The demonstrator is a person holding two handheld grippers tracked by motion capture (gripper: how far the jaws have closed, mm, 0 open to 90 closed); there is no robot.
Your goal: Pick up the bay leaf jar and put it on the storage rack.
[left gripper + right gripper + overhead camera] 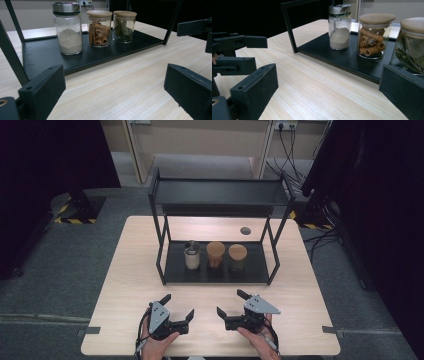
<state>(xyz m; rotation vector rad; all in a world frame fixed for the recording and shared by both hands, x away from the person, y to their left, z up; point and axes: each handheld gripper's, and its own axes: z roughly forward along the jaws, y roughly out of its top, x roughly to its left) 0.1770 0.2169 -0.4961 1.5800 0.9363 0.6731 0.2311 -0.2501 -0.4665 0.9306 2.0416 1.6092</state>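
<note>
While unheld, jars (215, 254) beyond hand-held grippers (177, 309).

We see a desk (130, 87) of pale, matt wood grain, a matt black metal shelf (82, 56), three clear glossy glass jars, one (68, 27) with a shiny metal cap, two (99, 28) (124, 23) with smooth wooden lids.

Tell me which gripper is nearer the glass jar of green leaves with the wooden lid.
Right. The right gripper sits nearly straight in front of the leaf jar; the left gripper lies farther left.
</note>
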